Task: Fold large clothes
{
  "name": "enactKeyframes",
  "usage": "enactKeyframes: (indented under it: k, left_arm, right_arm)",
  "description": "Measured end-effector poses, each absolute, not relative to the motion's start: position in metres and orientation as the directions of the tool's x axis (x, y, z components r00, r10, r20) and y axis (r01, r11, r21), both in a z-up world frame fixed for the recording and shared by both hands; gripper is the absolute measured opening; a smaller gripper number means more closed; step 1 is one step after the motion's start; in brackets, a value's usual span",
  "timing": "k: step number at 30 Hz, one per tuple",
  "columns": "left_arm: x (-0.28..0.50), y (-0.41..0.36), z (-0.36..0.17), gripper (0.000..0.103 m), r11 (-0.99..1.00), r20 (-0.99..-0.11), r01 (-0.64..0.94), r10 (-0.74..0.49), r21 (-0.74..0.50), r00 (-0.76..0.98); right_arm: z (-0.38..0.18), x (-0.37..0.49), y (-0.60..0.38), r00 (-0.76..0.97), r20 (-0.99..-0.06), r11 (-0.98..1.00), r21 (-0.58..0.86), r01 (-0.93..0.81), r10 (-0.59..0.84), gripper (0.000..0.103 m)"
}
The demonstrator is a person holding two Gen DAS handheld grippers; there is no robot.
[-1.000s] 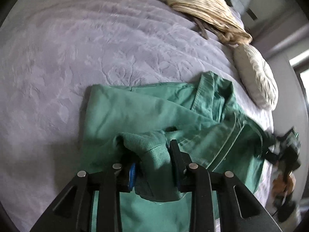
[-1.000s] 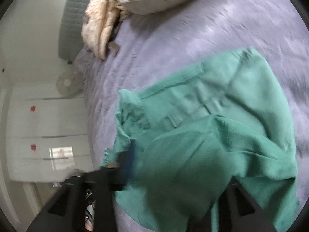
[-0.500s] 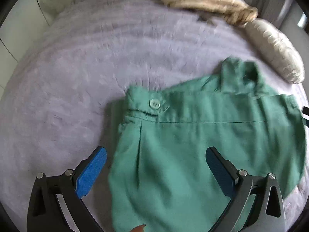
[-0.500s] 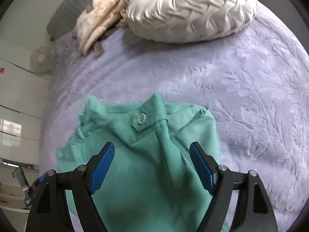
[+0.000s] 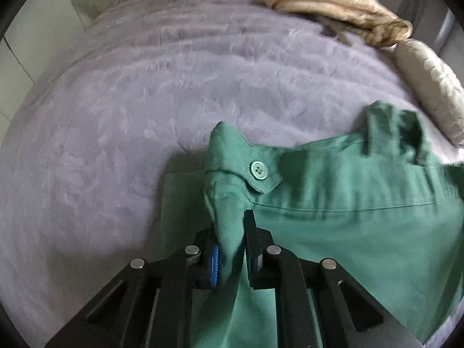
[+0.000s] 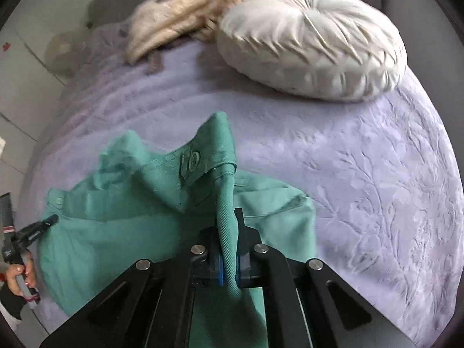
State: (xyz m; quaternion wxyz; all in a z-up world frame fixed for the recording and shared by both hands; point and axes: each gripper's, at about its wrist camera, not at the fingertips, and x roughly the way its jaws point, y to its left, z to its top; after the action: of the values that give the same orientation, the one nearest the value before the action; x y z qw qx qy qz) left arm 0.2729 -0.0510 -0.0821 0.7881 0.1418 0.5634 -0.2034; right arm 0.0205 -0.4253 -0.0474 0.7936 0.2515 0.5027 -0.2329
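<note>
- Two grippers are on one green shirt [image 5: 348,217], which lies on the lilac bedspread [image 5: 145,116] toward the near edge of the bed, its collar up at about 2 o'clock in the left wrist view.
- The left gripper [image 5: 230,240] is closing its fingers on a ridge of cloth just below the buttoned shoulder tab [image 5: 259,171], which sits at 12 o'clock from the fingertips; fabric is already pinched between them.
- The right gripper [image 6: 229,243] has its fingers clamped on a narrow twisted fold of the same shirt [image 6: 130,217], below its own buttoned tab [image 6: 193,159] at 11 o'clock.
- A round cream cushion [image 6: 313,43] and a beige garment [image 6: 185,14] lie at the far end of the bed, well apart from the shirt.
- Risk: both grips look like bunched ridges rather than clean seam corners, so lifting could carry only the top layer and leave the shirt skewed.
- Risk: the right fold is thin and twisted; a quick pull could slide it out of the fingers.
- Risk: uneven lift between the hands would likely drag the lower hem crooked across the plush bedspread, which may cling.
</note>
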Motion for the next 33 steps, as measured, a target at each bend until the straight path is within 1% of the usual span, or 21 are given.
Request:
enactKeyframes:
  k: [2, 4, 6, 8, 10, 11, 14, 15, 16, 17, 19, 21, 23, 24, 25, 26, 27, 29, 31, 32, 33]
  left_arm:
    - [0.275, -0.052, -0.101, 0.016, 0.887, -0.949, 0.461, -0.142, 0.004, 0.282]
    - [0.273, -0.051, -0.103, 0.016, 0.890, -0.945, 0.457, -0.138, 0.014, 0.297]
    - [0.272, -0.051, -0.097, 0.016, 0.883, -0.941, 0.468, -0.132, 0.031, 0.312]
    - [0.270, -0.040, -0.081, 0.016, 0.884, -0.939, 0.465, -0.128, 0.039, 0.321]
    - [0.269, -0.027, -0.063, 0.016, 0.892, -0.935, 0.449, -0.113, 0.054, 0.337]
    - [0.268, -0.017, -0.052, 0.016, 0.896, -0.932, 0.441, -0.118, 0.049, 0.342]
    - [0.254, 0.005, -0.024, 0.016, 0.892, -0.928, 0.451, -0.151, 0.021, 0.342]
    - [0.247, 0.009, -0.019, 0.016, 0.886, -0.929, 0.464, -0.163, 0.011, 0.333]
    - [0.238, 0.011, -0.017, 0.016, 0.879, -0.929, 0.477, -0.172, 0.006, 0.327]
    - [0.225, 0.010, -0.016, 0.016, 0.869, -0.931, 0.496, -0.178, 0.003, 0.318]
    - [0.202, 0.010, -0.022, 0.016, 0.856, -0.940, 0.517, -0.179, -0.003, 0.291]
    - [0.182, 0.005, -0.040, 0.016, 0.853, -0.952, 0.522, -0.181, -0.026, 0.248]
    - [0.168, 0.003, -0.067, 0.016, 0.860, -0.967, 0.510, -0.144, -0.017, 0.210]
    - [0.163, 0.005, -0.081, 0.016, 0.864, -0.972, 0.504, -0.118, 0.000, 0.204]
    - [0.160, 0.009, -0.089, 0.016, 0.864, -0.973, 0.503, -0.115, 0.001, 0.199]
    - [0.159, 0.016, -0.091, 0.016, 0.862, -0.971, 0.506, -0.135, -0.018, 0.196]
    - [0.160, 0.021, -0.089, 0.016, 0.862, -0.971, 0.506, -0.149, -0.035, 0.186]
    - [0.163, 0.033, -0.082, 0.016, 0.863, -0.971, 0.504, -0.159, -0.050, 0.177]
    - [0.166, 0.045, -0.075, 0.016, 0.870, -0.969, 0.492, -0.147, -0.032, 0.197]
    - [0.167, 0.052, -0.073, 0.016, 0.874, -0.968, 0.484, -0.155, -0.042, 0.196]
    - [0.168, 0.054, -0.073, 0.016, 0.877, -0.967, 0.479, -0.161, -0.049, 0.195]
  right_arm:
    - [-0.078, 0.019, -0.435, 0.321, -0.941, 0.745, 0.139, 0.653, -0.106, 0.005]
    - [-0.109, 0.013, -0.443, 0.306, -0.949, 0.715, 0.165, 0.679, -0.071, 0.004]
    - [-0.114, 0.005, -0.448, 0.343, -0.938, 0.676, 0.216, 0.705, -0.058, 0.004]
    - [-0.110, -0.005, -0.453, 0.368, -0.929, 0.637, 0.262, 0.724, -0.036, 0.008]
    - [-0.096, -0.020, -0.457, 0.357, -0.933, 0.590, 0.267, 0.762, -0.038, 0.030]
    - [-0.087, -0.026, -0.453, 0.356, -0.933, 0.574, 0.263, 0.775, -0.055, 0.032]
    - [-0.051, -0.049, -0.439, 0.399, -0.910, 0.601, 0.259, 0.756, -0.111, 0.032]
    - [-0.039, -0.056, -0.426, 0.427, -0.898, 0.626, 0.272, 0.730, -0.107, 0.031]
    - [-0.034, -0.057, -0.414, 0.449, -0.889, 0.643, 0.293, 0.708, -0.090, 0.026]
    - [-0.030, -0.058, -0.401, 0.471, -0.880, 0.659, 0.319, 0.681, -0.060, 0.025]
    - [-0.031, -0.053, -0.366, 0.498, -0.867, 0.691, 0.379, 0.616, 0.032, 0.024]
    - [-0.045, -0.046, -0.331, 0.486, -0.866, 0.714, 0.415, 0.565, 0.119, 0.024]
    - [-0.068, -0.037, -0.300, 0.431, -0.890, 0.753, 0.385, 0.534, 0.149, 0.024]
    - [-0.082, -0.034, -0.288, 0.391, -0.909, 0.773, 0.350, 0.529, 0.144, 0.023]
    - [-0.094, -0.034, -0.281, 0.358, -0.924, 0.788, 0.318, 0.527, 0.133, 0.020]
    - [-0.099, -0.037, -0.280, 0.352, -0.928, 0.796, 0.304, 0.523, 0.124, 0.018]
    - [-0.099, -0.045, -0.284, 0.351, -0.930, 0.796, 0.296, 0.529, 0.113, 0.015]
    - [-0.091, -0.064, -0.299, 0.322, -0.946, 0.787, 0.225, 0.574, 0.035, 0.015]
    - [-0.083, -0.091, -0.324, 0.285, -0.957, 0.756, 0.146, 0.638, -0.056, 0.015]
    - [-0.081, -0.106, -0.335, 0.269, -0.960, 0.729, 0.129, 0.672, -0.078, 0.015]
    - [-0.081, -0.121, -0.350, 0.269, -0.960, 0.692, 0.145, 0.707, -0.073, 0.011]
